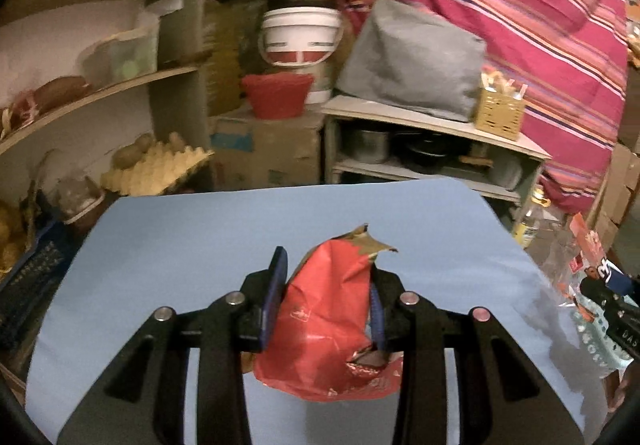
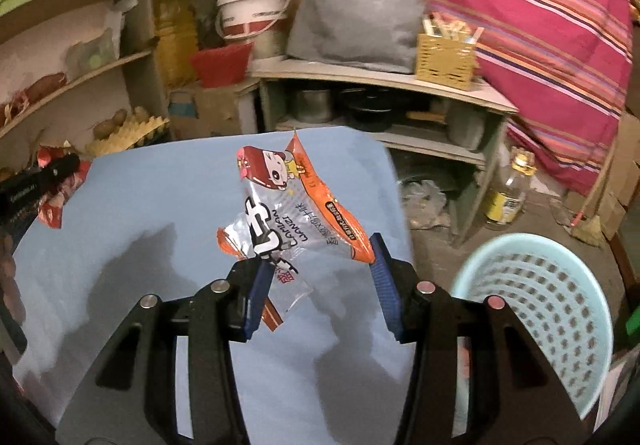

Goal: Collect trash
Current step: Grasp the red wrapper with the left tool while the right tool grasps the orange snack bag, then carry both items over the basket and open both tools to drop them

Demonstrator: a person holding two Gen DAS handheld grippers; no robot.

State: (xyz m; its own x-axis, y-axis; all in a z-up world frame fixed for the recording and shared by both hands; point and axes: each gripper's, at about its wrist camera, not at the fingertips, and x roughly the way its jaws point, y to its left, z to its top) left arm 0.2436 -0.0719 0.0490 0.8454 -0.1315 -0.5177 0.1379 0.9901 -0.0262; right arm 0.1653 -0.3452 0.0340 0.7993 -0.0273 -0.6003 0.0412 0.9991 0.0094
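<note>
Between its blue pads the left tool (image 1: 326, 305) pinches a red wrapper (image 1: 332, 325) above the desk (image 1: 180, 229), while the right tool (image 2: 320, 285), clamping a clear-and-orange packet (image 2: 292, 213) loosely, seems mid-carry and should next swing toward the mint basket (image 2: 540, 309) at its right.

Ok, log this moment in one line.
left gripper: shut on red wrapper | right gripper: holds clear wrapper, above blue table | basket: right of table | wrappers not yet binned
</note>
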